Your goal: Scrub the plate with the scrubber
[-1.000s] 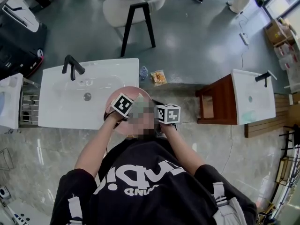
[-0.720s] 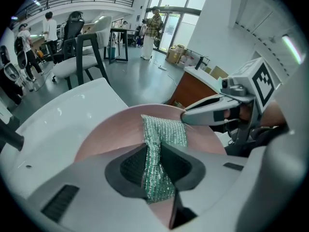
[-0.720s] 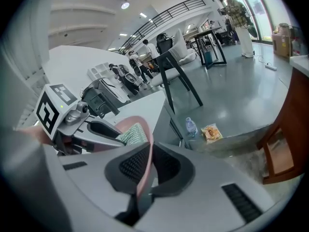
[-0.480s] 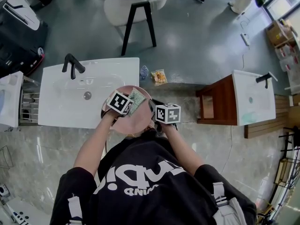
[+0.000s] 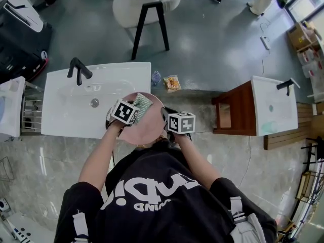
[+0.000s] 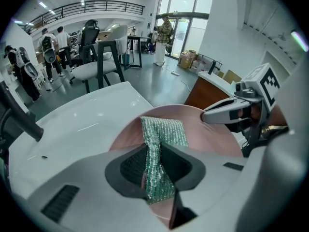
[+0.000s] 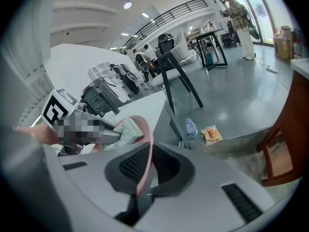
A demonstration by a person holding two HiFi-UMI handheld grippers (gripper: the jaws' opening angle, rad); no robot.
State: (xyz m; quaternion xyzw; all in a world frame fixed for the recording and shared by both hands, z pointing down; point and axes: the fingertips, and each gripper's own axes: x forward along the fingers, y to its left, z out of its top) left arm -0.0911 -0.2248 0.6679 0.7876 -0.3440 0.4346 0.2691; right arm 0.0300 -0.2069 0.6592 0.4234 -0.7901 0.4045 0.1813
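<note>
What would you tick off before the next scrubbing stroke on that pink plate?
1. Left gripper shut on the green scrubber: ok.
2. Right gripper clamped on the rim of the pink plate: ok.
3. Scrubber lying on the plate's face: ok. How hard it presses: cannot tell.
4. Grippers apart from each other: ok.
5. Plate over the bowl of the white sink: not ok. It is at the sink's front right corner, partly past the edge.
6. Dirt left on the plate: cannot tell.
</note>
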